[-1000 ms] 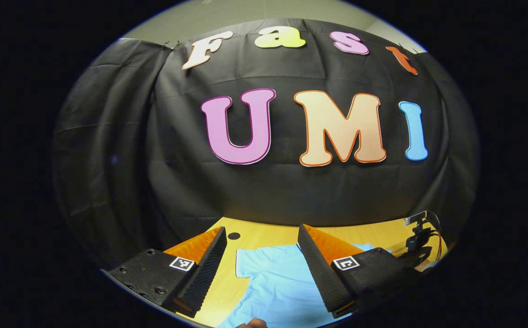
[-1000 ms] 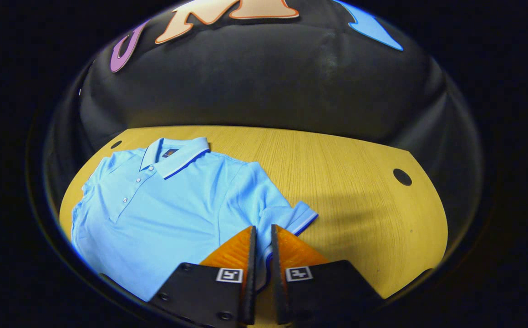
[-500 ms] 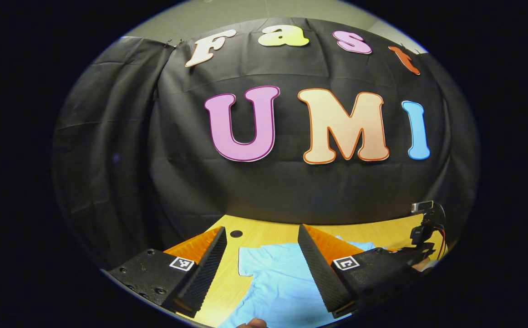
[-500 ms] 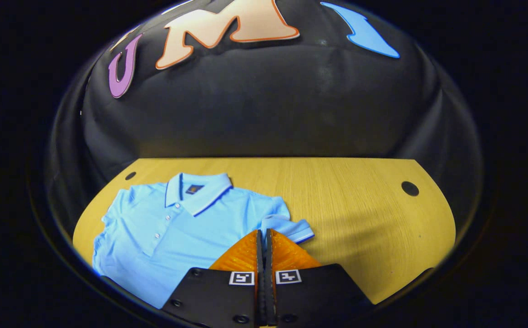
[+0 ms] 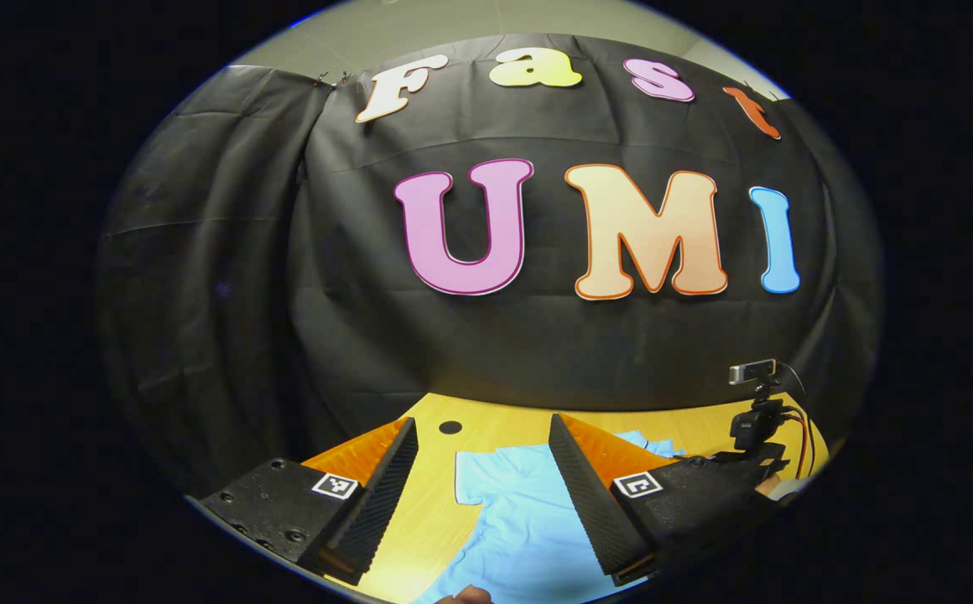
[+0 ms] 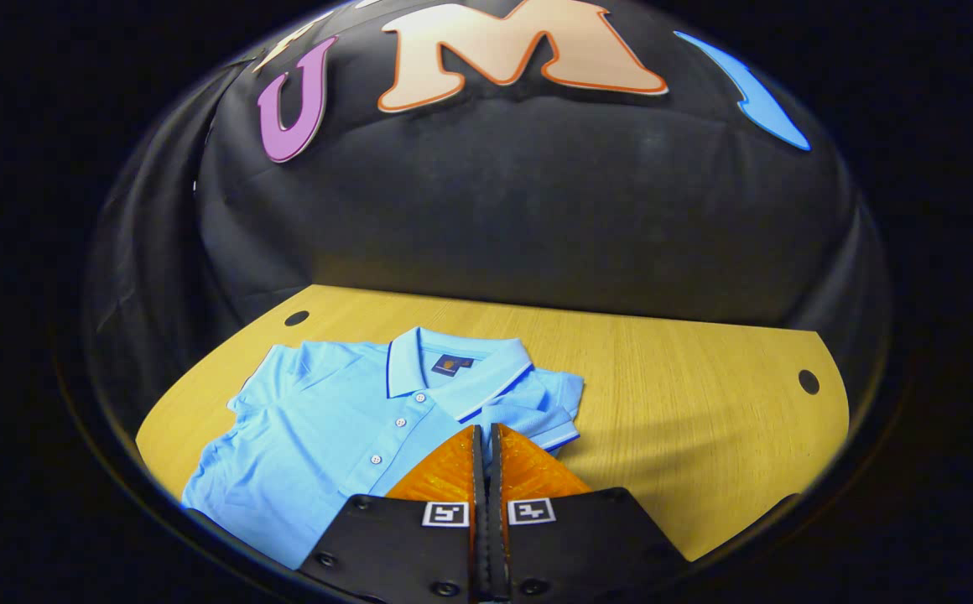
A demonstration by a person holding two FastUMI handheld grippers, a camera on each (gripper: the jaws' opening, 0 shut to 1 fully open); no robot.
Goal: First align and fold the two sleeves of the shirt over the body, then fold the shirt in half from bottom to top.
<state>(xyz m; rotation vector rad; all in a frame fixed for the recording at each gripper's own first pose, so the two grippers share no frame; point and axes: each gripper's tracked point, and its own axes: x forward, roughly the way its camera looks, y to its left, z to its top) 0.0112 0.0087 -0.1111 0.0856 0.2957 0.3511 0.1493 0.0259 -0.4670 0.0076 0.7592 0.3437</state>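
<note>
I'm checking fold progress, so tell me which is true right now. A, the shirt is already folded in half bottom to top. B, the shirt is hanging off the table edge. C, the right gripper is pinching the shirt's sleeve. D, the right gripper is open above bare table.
C: the right gripper has its fingers closed together on the sleeve, drawn in over the shirt body.

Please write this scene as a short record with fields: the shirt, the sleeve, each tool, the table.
shirt: light blue polo shirt, lying front up on the table, collar toward the wall
sleeve: one sleeve lifted and drawn over the body, pinched at its edge
right tool: right tool shut on the sleeve
left tool: left tool open, above the shirt, holding nothing
table: wooden table with small round holes
</note>
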